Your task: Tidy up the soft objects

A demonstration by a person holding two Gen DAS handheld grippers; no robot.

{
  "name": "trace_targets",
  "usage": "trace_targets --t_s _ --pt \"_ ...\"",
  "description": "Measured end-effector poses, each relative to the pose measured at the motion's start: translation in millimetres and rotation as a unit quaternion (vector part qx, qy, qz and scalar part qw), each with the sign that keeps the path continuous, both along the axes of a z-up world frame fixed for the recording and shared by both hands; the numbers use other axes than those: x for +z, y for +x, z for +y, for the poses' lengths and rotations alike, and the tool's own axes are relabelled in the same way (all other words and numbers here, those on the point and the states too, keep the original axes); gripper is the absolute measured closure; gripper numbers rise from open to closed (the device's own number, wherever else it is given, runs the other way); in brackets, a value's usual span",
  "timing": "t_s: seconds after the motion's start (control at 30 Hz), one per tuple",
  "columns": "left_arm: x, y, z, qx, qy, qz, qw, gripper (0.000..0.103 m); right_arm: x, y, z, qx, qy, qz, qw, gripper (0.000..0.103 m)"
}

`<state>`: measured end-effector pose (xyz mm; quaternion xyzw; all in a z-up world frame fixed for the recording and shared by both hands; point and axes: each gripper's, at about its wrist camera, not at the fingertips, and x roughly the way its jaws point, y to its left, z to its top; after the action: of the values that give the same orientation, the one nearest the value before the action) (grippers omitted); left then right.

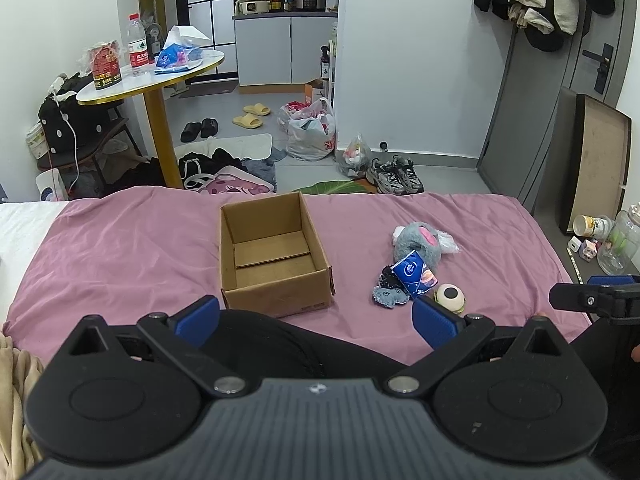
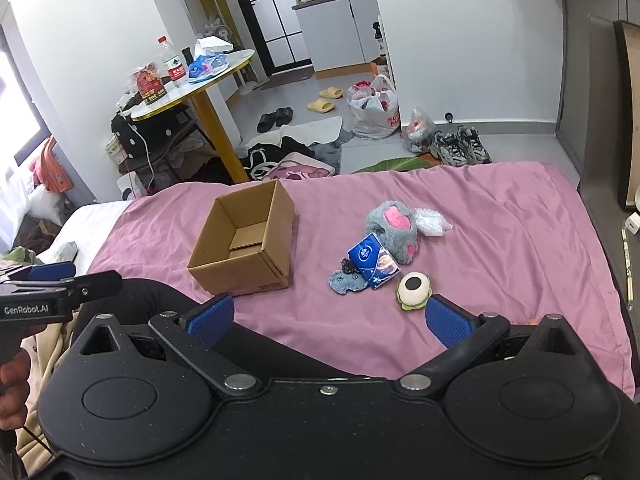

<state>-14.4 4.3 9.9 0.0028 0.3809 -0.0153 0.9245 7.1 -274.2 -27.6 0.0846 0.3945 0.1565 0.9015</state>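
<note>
Cluttered bedroom beyond a bed under a pink sheet (image 1: 120, 248), wrinkled and stretched across both views. Near the middle of the sheet, an open box (image 1: 276, 256), upright, nothing inside but its bottom flaps. To its right, apart from it, a small heap of soft things: a grey plush (image 1: 418, 242) with pink patches at the far end, a clear bag (image 1: 446, 242) just behind it, a blue pack (image 1: 414, 272) leaning on the plush's near side, a dark scrap (image 1: 388, 274) and a grey-blue toy (image 1: 388, 296) touching the pack's left edge, and a round eye toy (image 1: 450, 298) nearest, just beside the pack. All of it outside the box.

Left gripper (image 1: 316, 316) low over the near edge of the bed, jaws spread wide, nothing between the blue pads (image 1: 198, 318); box straight ahead. Right gripper (image 2: 330, 320) likewise spread wide and empty, right pad just beside the eye toy (image 2: 414, 290) in its own view, contact impossible to judge. Part of a hand (image 2: 12, 384) at the left border of the right view, on the left gripper's handle.

Past the bed: a round table (image 1: 160, 80) with a bottle (image 1: 137, 46) and packets, slippers (image 1: 252, 116), a plastic bag (image 1: 312, 132) and sneakers (image 1: 394, 176) on the grey floor.
</note>
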Motion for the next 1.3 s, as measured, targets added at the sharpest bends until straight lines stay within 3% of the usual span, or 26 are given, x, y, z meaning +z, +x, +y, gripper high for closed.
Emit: trace_targets --t_s 0.7,1.3 --pt "-8 23 1 0.002 -0.011 -0.014 0.9998 0.002 -11 14 4 -0.024 -0.043 -0.015 0.999 0.000" --pt "-50 81 -18 -0.006 -0.032 0.025 0.9992 0.003 -51 61 -15 -0.060 0.003 0.035 0.998 0.001"
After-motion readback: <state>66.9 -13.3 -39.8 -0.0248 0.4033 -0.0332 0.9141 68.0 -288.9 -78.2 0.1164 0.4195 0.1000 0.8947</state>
